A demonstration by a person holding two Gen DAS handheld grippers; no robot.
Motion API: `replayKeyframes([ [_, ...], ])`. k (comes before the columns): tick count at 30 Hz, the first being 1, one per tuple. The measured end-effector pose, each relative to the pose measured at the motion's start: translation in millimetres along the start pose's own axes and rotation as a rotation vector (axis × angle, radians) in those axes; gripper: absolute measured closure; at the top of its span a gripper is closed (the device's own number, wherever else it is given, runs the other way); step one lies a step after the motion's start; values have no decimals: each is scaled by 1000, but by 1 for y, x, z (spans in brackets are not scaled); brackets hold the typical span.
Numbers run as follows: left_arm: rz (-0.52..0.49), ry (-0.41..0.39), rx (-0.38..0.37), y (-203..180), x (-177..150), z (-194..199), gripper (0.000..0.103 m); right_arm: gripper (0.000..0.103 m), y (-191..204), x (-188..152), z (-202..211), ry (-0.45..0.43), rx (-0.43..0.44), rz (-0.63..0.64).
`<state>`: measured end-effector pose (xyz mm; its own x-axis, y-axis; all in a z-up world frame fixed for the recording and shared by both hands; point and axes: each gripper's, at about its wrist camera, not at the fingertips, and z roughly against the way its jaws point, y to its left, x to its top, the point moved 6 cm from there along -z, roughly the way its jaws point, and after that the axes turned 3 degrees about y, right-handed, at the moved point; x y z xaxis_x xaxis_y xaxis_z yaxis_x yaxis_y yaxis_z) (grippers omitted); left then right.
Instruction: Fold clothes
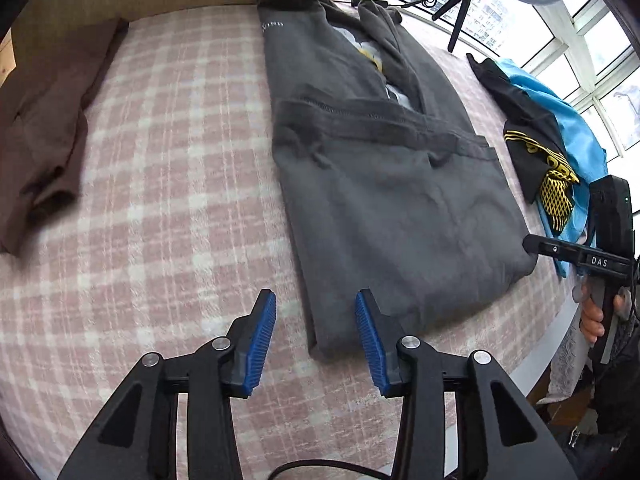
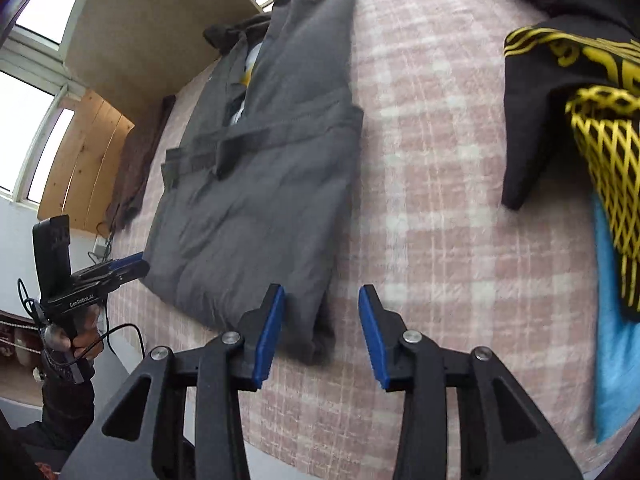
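Bed surface: a pink-and-white checked cotton bedspread [image 1: 168, 184] covers the whole work area.
Garment being folded: a dark grey fleece garment [image 1: 384, 184] lies flat in the middle of the bedspread, its lower half doubled up over the upper part, with a ribbed hem band running across the fold.
Inner lining: a strip of white and yellow fabric shows through the gap in the far half of the garment.
Left gripper [image 1: 316, 336]: its 2 blue ribbed pads stand partly apart and hold nothing; it hangs just over the garment's near left corner, with the right pad above the cloth.
Right gripper [image 2: 322, 330]: partly open and empty, poised at the garment's near right corner, with cloth under the left pad.
Other clothes: a black garment with yellow lattice print [image 2: 576, 120] rests on a bright blue cloth [image 2: 616, 360] to the right; a brown folded garment [image 1: 44, 136] lies to the left.
Window side: a small black tripod [image 1: 456, 12] stands on the far edge.
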<state>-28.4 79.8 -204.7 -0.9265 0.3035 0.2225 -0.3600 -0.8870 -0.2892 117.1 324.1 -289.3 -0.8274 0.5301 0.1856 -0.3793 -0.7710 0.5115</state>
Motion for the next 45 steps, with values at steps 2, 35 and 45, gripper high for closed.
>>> replayKeyframes([
  [2, -5, -6, -20, -4, -6, -1, 63, 65, 6, -13, 0, 6, 29, 35],
  [35, -531, -100, 96, -44, -37, 53, 68, 65, 52, -28, 31, -35, -277, 473],
  [45, -688, 96, 50, -65, -16, -10, 58, 54, 65, -23, -33, 166, -244, 540],
])
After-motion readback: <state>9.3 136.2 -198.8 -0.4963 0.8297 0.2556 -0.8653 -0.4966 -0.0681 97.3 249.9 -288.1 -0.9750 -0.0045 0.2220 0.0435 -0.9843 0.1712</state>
